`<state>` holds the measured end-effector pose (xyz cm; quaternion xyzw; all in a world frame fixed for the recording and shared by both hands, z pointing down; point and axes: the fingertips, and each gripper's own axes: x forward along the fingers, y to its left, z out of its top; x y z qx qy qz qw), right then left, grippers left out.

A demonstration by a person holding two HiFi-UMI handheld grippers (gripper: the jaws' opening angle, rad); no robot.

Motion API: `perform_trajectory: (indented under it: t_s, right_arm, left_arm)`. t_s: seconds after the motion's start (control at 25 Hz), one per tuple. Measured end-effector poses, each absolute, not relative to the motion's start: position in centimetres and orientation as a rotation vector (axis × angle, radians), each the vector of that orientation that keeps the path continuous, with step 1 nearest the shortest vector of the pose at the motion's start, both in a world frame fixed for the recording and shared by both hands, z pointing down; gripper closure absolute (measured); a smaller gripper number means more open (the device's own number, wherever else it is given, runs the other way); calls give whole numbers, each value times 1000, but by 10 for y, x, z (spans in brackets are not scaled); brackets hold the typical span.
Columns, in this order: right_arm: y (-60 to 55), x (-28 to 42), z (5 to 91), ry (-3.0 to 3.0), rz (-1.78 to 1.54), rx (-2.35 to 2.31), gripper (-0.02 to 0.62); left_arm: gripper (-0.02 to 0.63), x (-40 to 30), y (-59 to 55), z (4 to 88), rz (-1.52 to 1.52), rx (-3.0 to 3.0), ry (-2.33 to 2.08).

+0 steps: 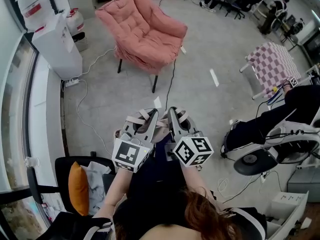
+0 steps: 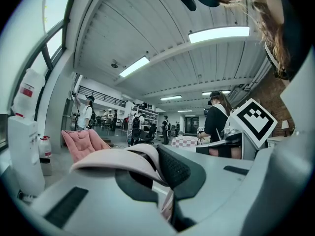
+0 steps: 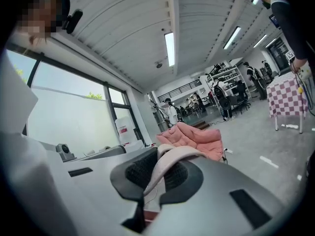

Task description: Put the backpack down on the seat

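The seat is a pink padded armchair (image 1: 145, 31) on the grey floor, some way ahead of me; it also shows as the armchair (image 2: 82, 142) in the left gripper view and the armchair (image 3: 197, 139) in the right gripper view. Both grippers are held side by side at chest height. My left gripper (image 1: 146, 120) is shut on a pale pink backpack strap (image 2: 120, 157). My right gripper (image 1: 176, 118) is shut on another pale strap (image 3: 170, 161). The straps (image 1: 150, 115) loop over the jaws. The backpack's body is hidden beneath the grippers.
A white water dispenser (image 1: 57, 44) stands left of the armchair, with cables (image 1: 82, 101) trailing over the floor. A checkered table (image 1: 272, 64) and a seated person (image 1: 272, 121) are at the right. A black chair with an orange cushion (image 1: 77, 186) is at my lower left.
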<state>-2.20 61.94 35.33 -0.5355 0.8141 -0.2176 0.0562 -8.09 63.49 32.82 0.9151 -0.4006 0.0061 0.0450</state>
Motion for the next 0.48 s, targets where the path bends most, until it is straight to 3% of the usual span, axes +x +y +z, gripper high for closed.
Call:
perform_trajectory:
  t_s: [0.48]
  right_arm:
    - [588, -9, 350, 2478, -678, -1606, 551]
  left_arm:
    - [589, -70, 602, 329, -24, 2742, -1210]
